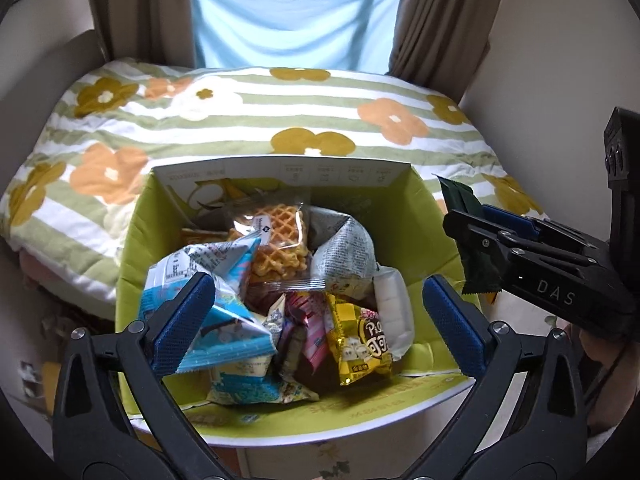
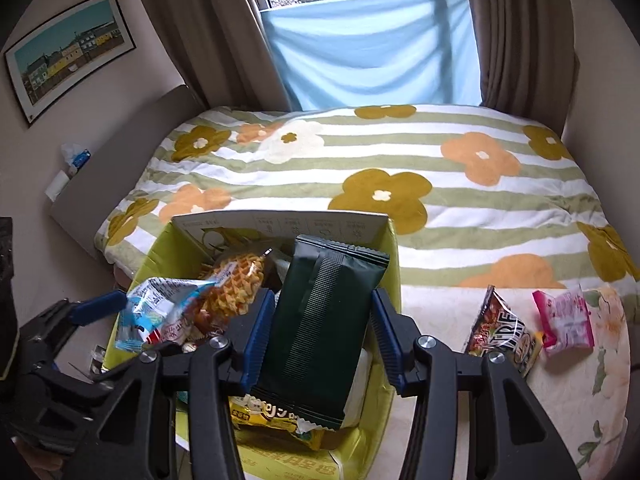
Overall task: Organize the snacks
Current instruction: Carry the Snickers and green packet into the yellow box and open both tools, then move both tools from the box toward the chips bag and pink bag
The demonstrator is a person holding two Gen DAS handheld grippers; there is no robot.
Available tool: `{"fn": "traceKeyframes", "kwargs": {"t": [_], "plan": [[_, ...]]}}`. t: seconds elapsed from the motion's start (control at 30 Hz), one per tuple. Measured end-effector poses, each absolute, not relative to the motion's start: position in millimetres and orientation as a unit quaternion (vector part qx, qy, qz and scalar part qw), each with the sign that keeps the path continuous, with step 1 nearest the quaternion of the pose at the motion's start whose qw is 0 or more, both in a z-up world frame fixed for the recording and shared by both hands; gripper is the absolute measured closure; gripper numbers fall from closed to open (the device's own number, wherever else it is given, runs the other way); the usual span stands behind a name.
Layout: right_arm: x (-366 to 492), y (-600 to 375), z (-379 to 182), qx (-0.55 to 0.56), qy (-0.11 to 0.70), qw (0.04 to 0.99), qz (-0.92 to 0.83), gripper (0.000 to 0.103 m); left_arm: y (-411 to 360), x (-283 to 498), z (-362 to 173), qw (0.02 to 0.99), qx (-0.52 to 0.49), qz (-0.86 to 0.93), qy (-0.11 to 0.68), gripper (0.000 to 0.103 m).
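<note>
A lime-green cardboard box [image 1: 280,168] stands open at the foot of a bed, filled with several snack packets. Among them are a waffle packet [image 1: 276,240], a yellow packet [image 1: 360,344] and a blue-and-white packet [image 1: 224,312]. My left gripper [image 1: 318,320] hangs over the box, open wide; the blue-and-white packet lies against its left pad, not pinched. My right gripper [image 2: 320,336] is shut on a dark green packet [image 2: 320,320], held upright above the box's [image 2: 280,220] right side. In the left wrist view that gripper [image 1: 460,220] enters from the right with the green packet [image 1: 478,276].
A bed with a floral striped blanket [image 2: 400,160] lies behind the box. To the right, a dark printed packet [image 2: 504,336] and a pink packet [image 2: 568,320] lie on a pale flowered cloth [image 2: 440,312]. Curtains and a window stand beyond the bed.
</note>
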State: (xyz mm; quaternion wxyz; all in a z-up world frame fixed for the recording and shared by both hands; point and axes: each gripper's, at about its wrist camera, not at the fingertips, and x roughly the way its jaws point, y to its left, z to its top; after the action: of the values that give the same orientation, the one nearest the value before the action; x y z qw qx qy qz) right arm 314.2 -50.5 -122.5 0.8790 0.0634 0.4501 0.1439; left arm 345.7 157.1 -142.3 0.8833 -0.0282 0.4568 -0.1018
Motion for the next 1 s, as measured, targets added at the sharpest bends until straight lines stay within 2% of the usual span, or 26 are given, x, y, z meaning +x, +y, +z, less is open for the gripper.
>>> {"fn": "traceKeyframes", "kwargs": {"t": [0.3,0.37,0.4,0.43,1.0], "plan": [[314,-36,-144,0.070,0.489,0.852,0.175,0.056,183,336,-137,0.887,-0.055,-0.074,0.452,0.000],[317,-32,-150,0.078,0.496,0.844,0.187,0.040,187,335,-136,0.888,-0.060,-0.067,0.451,0.000],[317,-31,-151,0.077,0.497,0.843,0.191,0.015,188,334,-137,0.888,-0.063,-0.063,0.452,0.000],[315,-31,-151,0.074,0.492,0.845,0.194,0.000,189,333,-136,0.888,-0.066,-0.060,0.451,0.000],[286,-55,-134,0.026,0.487,0.859,0.154,0.000,172,319,-133,0.889,-0.055,-0.067,0.450,0.000]]}}
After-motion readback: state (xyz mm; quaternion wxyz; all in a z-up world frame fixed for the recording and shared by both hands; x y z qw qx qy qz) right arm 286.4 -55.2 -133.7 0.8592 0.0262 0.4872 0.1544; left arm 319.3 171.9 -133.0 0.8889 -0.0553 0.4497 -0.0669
